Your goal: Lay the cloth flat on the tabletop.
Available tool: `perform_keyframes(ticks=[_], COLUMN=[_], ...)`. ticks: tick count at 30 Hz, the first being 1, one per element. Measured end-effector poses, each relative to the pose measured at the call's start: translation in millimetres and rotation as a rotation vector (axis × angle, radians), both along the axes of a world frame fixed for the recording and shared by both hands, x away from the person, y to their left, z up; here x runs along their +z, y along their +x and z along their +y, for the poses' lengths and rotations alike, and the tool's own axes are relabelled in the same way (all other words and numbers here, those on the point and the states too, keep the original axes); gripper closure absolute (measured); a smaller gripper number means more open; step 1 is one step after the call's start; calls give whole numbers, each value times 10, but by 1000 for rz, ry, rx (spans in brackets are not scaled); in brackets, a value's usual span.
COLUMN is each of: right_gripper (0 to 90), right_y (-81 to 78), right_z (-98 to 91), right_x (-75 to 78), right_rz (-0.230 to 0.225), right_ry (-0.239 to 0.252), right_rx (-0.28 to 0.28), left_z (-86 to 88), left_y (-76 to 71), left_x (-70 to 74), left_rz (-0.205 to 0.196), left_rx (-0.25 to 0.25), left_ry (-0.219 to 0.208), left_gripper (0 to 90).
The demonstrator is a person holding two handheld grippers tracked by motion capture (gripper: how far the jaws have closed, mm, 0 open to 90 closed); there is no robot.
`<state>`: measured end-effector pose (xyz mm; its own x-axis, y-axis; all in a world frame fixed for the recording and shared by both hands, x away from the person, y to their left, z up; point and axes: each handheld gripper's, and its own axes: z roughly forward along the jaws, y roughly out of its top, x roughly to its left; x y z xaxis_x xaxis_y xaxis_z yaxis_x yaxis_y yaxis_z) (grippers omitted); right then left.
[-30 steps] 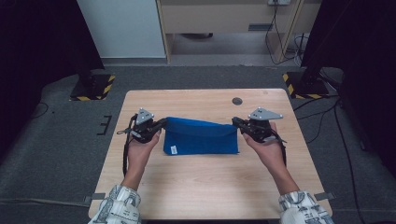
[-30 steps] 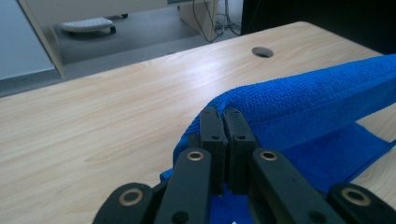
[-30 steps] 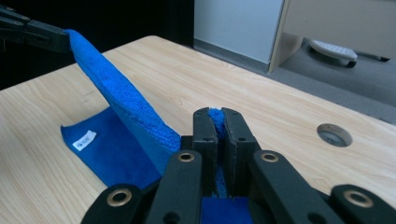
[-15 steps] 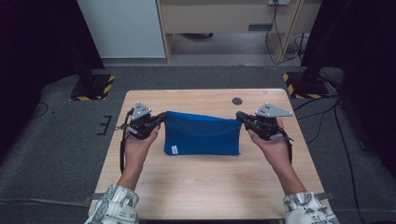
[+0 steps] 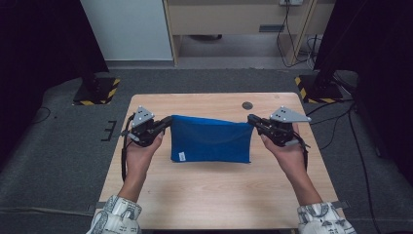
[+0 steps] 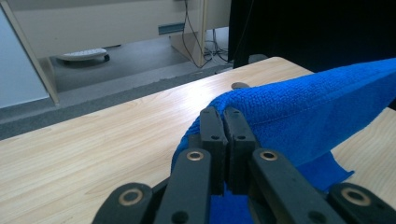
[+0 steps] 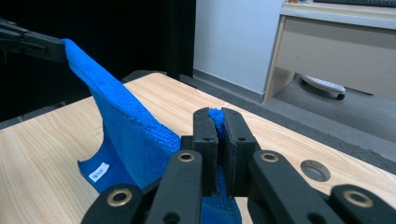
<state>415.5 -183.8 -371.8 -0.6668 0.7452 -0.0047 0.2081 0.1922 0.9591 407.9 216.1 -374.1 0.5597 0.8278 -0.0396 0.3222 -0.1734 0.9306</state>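
Observation:
A blue towel [image 5: 210,141] hangs folded and stretched between my two grippers above the wooden table [image 5: 214,195]. My left gripper [image 5: 168,123] is shut on the towel's upper left corner; in the left gripper view the jaws pinch the blue towel [image 6: 308,107] at the left gripper's tips [image 6: 223,114]. My right gripper [image 5: 252,119] is shut on the upper right corner, and the right gripper view has the right gripper [image 7: 216,114] clamping the blue towel [image 7: 130,135], which runs off to the other gripper [image 7: 32,44]. A small white label [image 5: 181,156] sits near the towel's lower left corner.
A round dark hole [image 5: 247,105] lies in the table behind the towel. Beyond the table stand a light cabinet [image 5: 126,29], a desk [image 5: 234,19] and black stand bases with yellow-black stripes [image 5: 97,90].
Both grippers have lifted and spread slightly apart with the towel's corners, so the towel now hangs higher and more taut than a second ago.

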Motion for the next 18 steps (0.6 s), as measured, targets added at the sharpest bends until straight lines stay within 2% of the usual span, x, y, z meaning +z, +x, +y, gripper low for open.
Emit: perform_keyframes(ticks=[16,18], right_gripper=[854,855], right_y=[-108,-155], right_z=[-130,-154], right_x=[126,162], right_rz=[-31,-42], right_ry=[24,26], right_rx=[-6,-5], left_z=[-56,-74], left_y=[-202,-271], left_x=[196,246], left_rz=[-46,-64], left_rx=[-45,-56], left_ry=[-11,-8], left_gripper=[879,879])
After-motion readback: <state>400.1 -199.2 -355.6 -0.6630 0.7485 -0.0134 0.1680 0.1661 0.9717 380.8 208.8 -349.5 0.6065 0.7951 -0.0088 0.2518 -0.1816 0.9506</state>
